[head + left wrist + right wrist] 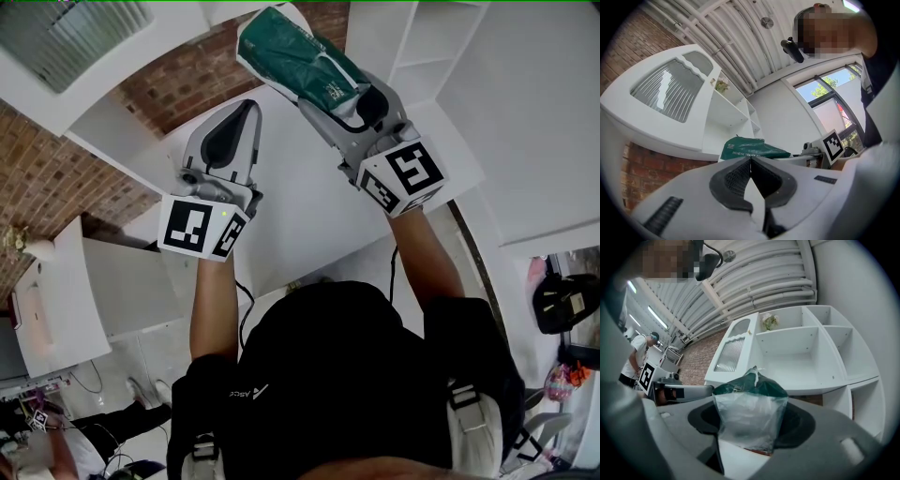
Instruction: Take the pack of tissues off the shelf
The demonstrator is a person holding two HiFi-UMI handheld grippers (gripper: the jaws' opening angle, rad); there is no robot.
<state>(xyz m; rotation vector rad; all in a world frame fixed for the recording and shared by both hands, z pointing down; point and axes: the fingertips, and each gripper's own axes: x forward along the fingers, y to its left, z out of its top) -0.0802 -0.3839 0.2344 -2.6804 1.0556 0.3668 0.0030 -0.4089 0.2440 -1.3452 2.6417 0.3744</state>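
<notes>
The pack of tissues [292, 54] is a dark green and clear plastic packet. My right gripper [339, 101] is shut on its near end and holds it in the air in front of the white shelf unit [801, 355]. In the right gripper view the pack [750, 411] fills the gap between the jaws, with its green end pointing at the shelves. My left gripper [242, 114] hangs to the left of the pack, shut with nothing in it. In the left gripper view its pads meet at their tips [750, 161], and the pack [750, 148] lies beyond them.
White open shelf compartments [427, 42] stand ahead, one with a small plant [769, 322] in it. A cabinet with a ribbed glass door [668, 89] is at the left, with a brick wall [47, 178] behind. Another person [637, 357] stands far off.
</notes>
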